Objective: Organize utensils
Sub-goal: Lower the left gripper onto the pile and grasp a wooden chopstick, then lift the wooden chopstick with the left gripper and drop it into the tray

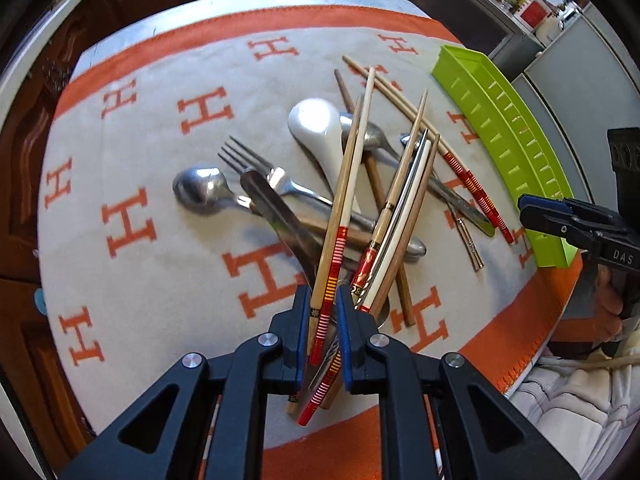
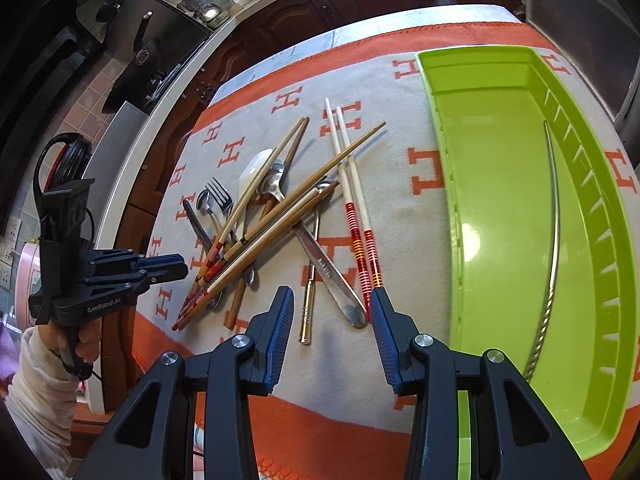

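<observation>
Between the nearly closed pads of the left gripper (image 1: 324,320), a red-banded chopstick (image 1: 340,216) is clamped near its painted end, the rest slanting up over the utensil pile (image 1: 320,192) on the cloth (image 1: 132,152). It is judged light, stiff and slick, best taken near the banded end. The right gripper (image 2: 332,332) is held half apart with nothing between its jaws, above a knife (image 2: 328,272) and a banded pair (image 2: 360,216). Beyond lies the green tray (image 2: 500,184), one metal chopstick (image 2: 554,240) inside.
</observation>
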Motion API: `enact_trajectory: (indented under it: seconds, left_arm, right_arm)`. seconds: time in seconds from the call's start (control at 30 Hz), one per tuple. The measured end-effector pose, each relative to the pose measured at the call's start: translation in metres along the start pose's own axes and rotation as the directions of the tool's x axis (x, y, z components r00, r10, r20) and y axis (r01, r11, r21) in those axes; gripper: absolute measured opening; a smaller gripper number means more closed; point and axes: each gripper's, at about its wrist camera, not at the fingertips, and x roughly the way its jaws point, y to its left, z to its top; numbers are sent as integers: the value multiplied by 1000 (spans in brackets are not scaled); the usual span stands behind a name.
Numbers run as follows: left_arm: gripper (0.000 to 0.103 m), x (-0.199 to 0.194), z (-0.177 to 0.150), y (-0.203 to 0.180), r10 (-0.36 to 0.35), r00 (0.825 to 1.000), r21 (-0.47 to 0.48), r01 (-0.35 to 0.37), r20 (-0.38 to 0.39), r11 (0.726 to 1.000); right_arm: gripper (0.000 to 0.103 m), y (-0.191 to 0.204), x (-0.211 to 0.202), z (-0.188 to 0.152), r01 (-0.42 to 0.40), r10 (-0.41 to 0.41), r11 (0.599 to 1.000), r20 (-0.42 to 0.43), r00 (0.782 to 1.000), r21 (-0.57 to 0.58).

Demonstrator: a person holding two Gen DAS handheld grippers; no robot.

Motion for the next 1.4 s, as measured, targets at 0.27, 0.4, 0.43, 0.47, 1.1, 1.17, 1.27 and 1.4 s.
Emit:
enact_trajectory:
  seconds: [0.27, 0.4, 0.43, 0.47, 1.1, 1.17, 1.27, 1.4]
  left_arm:
    - [16, 20, -2, 8, -11, 1000, 4, 11, -21, 1000]
    - [16, 25, 0, 10, -11, 1000, 14, 11, -19, 1000]
    - [16, 25, 0, 11, -16, 1000, 12, 16, -17, 1000]
    - [17, 26, 1, 10, -19, 1000, 10, 19, -17, 1000]
    - [5, 8, -13, -13, 104, 992, -70, -99, 69, 993]
    - [5, 1, -17, -17, 92, 991, -86, -84, 93, 993]
    - [5, -8, -22, -20, 80, 989, -117, -66, 121, 991]
    - [5, -21, -30, -17, 53, 987, -167, -27, 153, 985]
  right_arm:
    - [40, 5, 1, -3, 16, -16, 1000, 1, 1000, 3]
    - [40, 8, 1, -3, 14, -14, 1000, -3, 1000, -3]
    - [40, 9, 2, -3, 15, -15, 1000, -5, 1000, -7]
    - [40, 9, 1, -3, 14, -14, 1000, -8, 1000, -9]
    - [40, 19, 11, -6, -3, 2, 1000, -37, 999, -30]
    - [40, 21, 13, -8, -5, 4, 999, -45, 999, -36]
    - [40, 25, 13, -9, -5, 3, 999, -49, 999, -45]
    - [40, 29, 9, -11, -6, 4, 999, -40, 999, -49]
